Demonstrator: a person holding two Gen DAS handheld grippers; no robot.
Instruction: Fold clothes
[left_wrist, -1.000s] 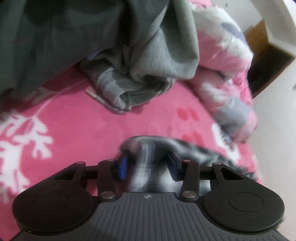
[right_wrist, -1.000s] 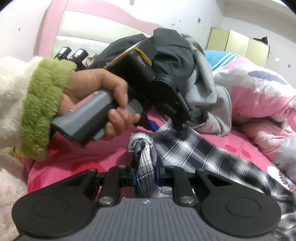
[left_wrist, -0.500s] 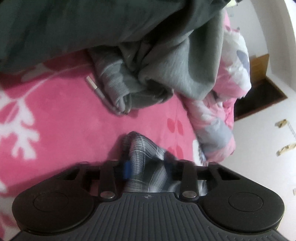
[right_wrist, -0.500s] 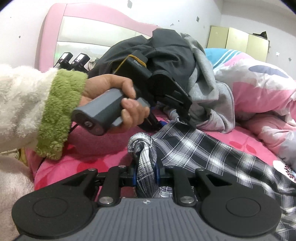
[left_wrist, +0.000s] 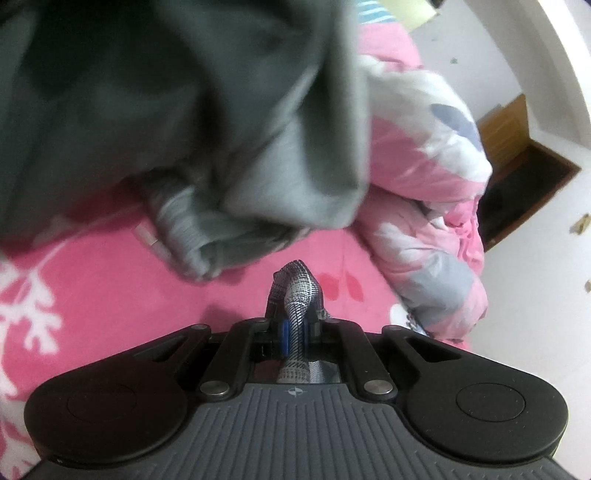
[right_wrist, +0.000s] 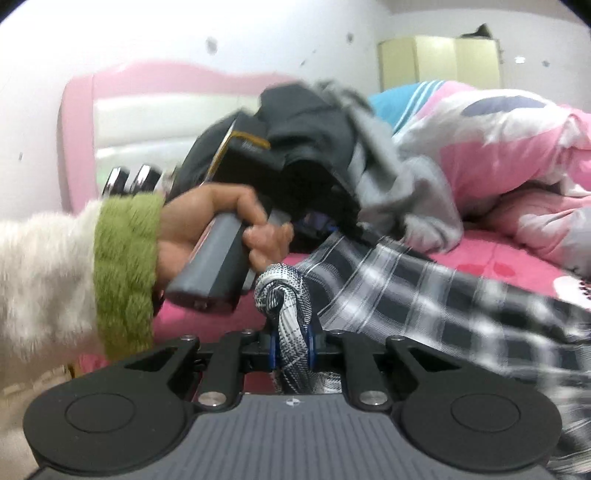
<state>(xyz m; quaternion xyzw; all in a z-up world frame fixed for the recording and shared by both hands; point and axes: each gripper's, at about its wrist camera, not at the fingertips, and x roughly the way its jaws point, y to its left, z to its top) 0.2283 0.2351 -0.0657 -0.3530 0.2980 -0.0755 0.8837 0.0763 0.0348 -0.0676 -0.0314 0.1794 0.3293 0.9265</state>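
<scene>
A black-and-white plaid shirt (right_wrist: 424, 291) lies spread over the pink bedsheet (left_wrist: 92, 280). My right gripper (right_wrist: 291, 343) is shut on a twisted bunch of its edge, and its jaws are closing tighter. My left gripper (left_wrist: 295, 332) is shut on another narrow fold of the plaid shirt (left_wrist: 297, 288), which sticks up past the blue pads. In the right wrist view a hand (right_wrist: 207, 218) in a white and green sleeve holds the left gripper (right_wrist: 325, 227) at the shirt's far edge; its fingertips are blurred there.
A heap of grey and dark clothes (left_wrist: 221, 147) lies just beyond the left gripper, also seen as the grey pile (right_wrist: 406, 184). A pink and white quilt (left_wrist: 424, 184) is bunched at the right. A pink headboard (right_wrist: 147, 92) stands behind, a wardrobe (right_wrist: 443, 59) farther back.
The left jaws, open around the plaid fold a second ago, have shut on it and lifted it. The right gripper has kept its grip while rolling and shifting a little.
</scene>
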